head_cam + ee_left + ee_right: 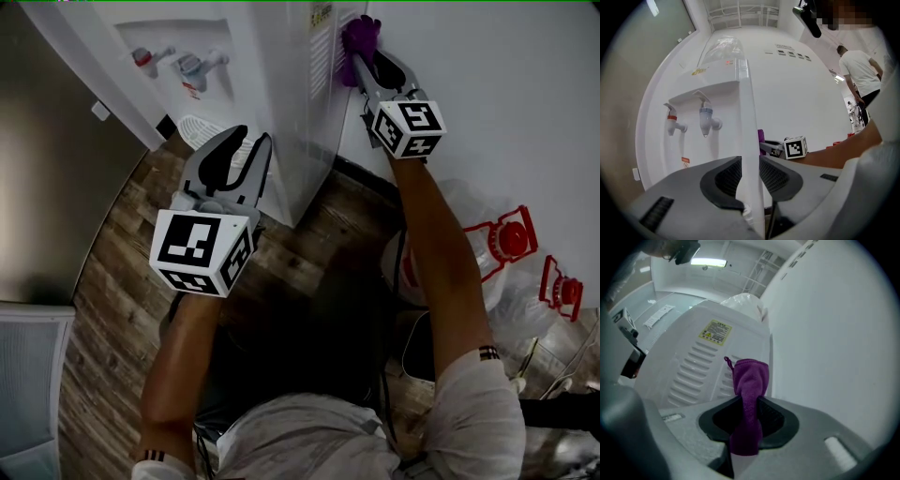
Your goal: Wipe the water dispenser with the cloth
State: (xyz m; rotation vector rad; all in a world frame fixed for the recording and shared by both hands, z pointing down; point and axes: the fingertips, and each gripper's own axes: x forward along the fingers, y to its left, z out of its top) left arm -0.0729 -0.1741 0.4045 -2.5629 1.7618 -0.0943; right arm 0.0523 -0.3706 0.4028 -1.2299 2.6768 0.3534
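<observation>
The white water dispenser (281, 84) (717, 84) (693, 362) stands against the wall, with a red tap (145, 58) (671, 123) and a blue tap (192, 67) (707, 121) on its front. My right gripper (366, 56) (749, 411) is shut on a purple cloth (359, 37) (750, 380) (761, 137), which rests against the vented panel next to the wall. My left gripper (251, 141) (750, 173) sits lower at the front corner, its jaws closed on the dispenser's vertical corner edge.
Large water bottles with red handles (511, 239) (562, 291) lie on the floor at the right. A white wall (487, 94) is close behind the dispenser. The drip tray (197, 127) is under the taps. Another person (860, 70) stands far behind.
</observation>
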